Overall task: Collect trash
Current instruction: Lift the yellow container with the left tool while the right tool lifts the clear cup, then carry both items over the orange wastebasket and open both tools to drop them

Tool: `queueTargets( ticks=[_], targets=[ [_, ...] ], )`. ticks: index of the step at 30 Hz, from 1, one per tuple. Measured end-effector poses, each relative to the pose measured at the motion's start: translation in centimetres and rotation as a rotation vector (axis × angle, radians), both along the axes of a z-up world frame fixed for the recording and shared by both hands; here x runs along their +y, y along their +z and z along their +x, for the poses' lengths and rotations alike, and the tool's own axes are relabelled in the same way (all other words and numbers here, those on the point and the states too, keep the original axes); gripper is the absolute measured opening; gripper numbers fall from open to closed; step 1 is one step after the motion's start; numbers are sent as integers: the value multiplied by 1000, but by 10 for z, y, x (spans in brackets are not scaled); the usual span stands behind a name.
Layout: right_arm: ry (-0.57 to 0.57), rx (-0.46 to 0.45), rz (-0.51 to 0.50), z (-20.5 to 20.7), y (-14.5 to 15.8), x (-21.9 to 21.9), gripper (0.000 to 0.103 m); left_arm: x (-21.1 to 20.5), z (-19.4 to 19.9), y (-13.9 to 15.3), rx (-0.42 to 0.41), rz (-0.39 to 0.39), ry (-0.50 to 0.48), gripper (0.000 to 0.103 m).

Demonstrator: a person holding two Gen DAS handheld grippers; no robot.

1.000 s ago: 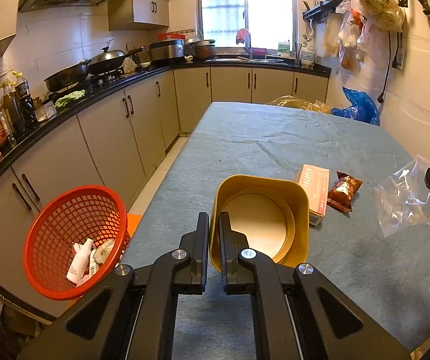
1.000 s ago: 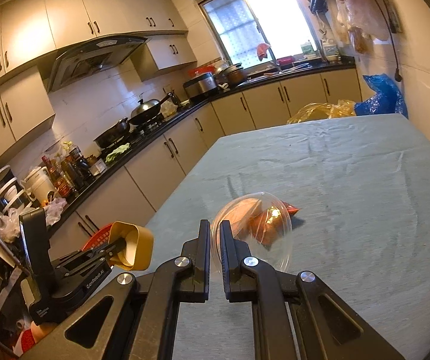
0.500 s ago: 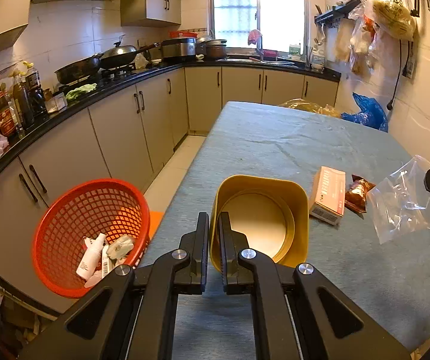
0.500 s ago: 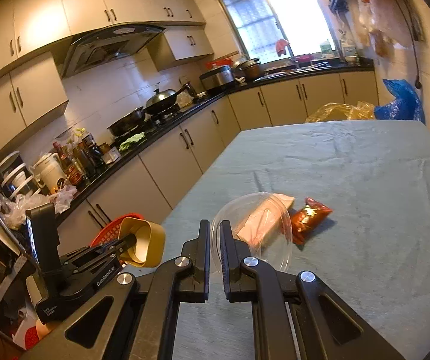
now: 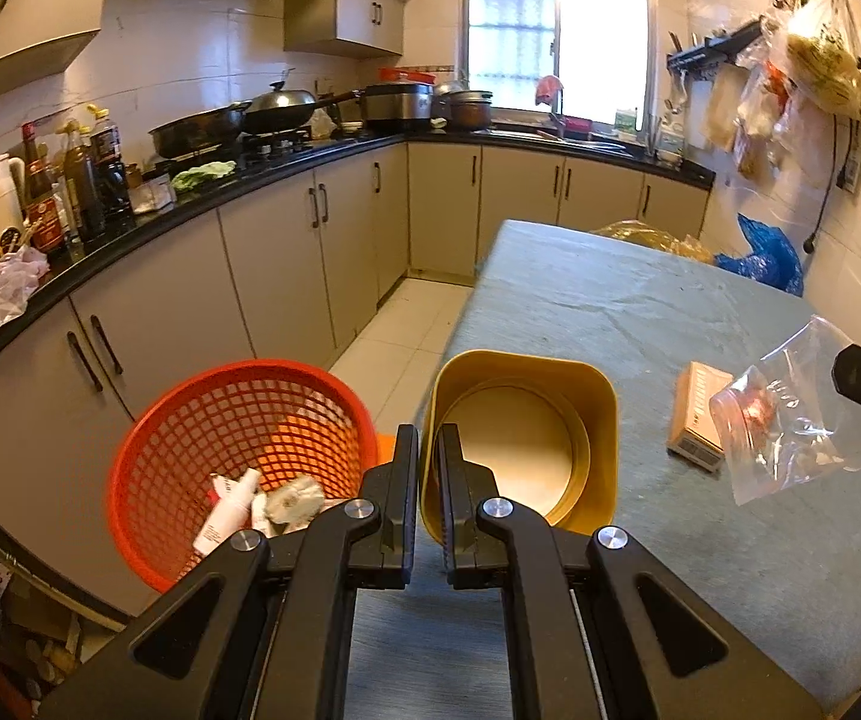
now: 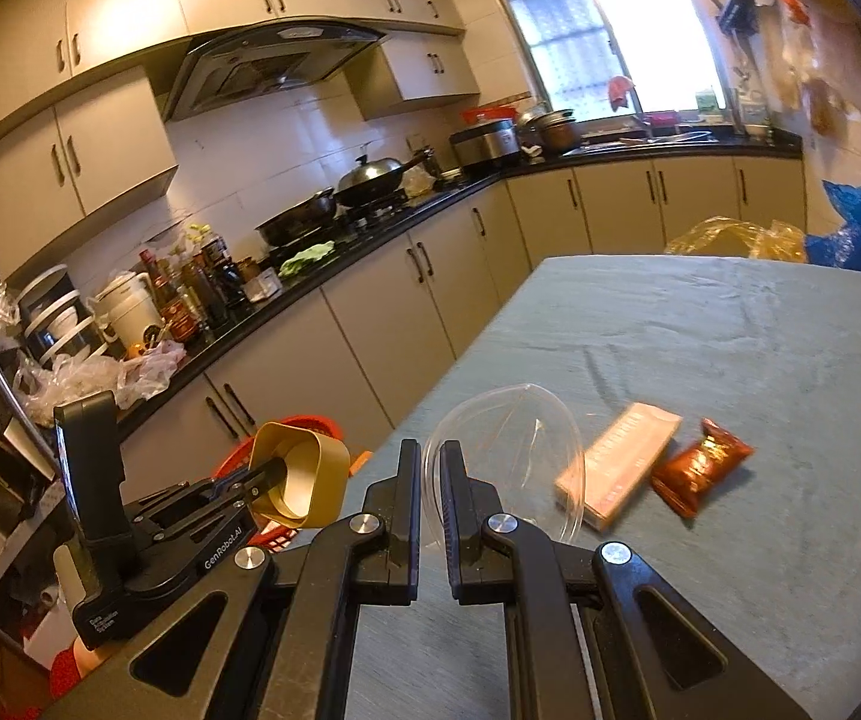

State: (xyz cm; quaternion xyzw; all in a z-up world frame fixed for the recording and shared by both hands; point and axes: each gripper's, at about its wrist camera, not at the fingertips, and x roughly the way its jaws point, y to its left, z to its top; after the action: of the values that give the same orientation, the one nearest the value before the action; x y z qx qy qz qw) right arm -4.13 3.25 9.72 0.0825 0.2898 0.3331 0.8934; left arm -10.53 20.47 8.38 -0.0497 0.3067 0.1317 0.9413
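Left wrist view showed my left claw (image 5: 428, 501), clamped on the yellow container (image 5: 520, 438), had swung nearer the orange basket (image 5: 238, 456) beyond the bench's (image 5: 640, 312) left edge, while my right claw (image 6: 430, 516) gripped the clear lid (image 6: 508, 462), so both looked nearly binned.

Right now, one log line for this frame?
left gripper: shut on yellow container | right gripper: shut on clear plastic bag | red basket: holds trash | table: box, snack packet

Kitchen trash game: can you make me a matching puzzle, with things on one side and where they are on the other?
Things:
1. yellow cup
2. clear plastic bag
3. white tube
4. snack packet

Places:
A. lying on the table
B. in the left gripper
C. inside the red basket
D. in the right gripper

Pairs: 1-B, 2-D, 3-C, 4-A
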Motion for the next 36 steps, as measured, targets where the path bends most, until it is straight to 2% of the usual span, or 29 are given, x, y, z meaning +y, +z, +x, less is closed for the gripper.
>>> queueTargets(
  ticks=[19, 36],
  targets=[
    [136, -11, -24, 14, 10, 80, 7, 73, -19, -3, 0, -33, 154, 6],
    [253, 68, -56, 36, -9, 163, 7, 130, -28, -27, 62, -84, 258, 6]
  ],
)
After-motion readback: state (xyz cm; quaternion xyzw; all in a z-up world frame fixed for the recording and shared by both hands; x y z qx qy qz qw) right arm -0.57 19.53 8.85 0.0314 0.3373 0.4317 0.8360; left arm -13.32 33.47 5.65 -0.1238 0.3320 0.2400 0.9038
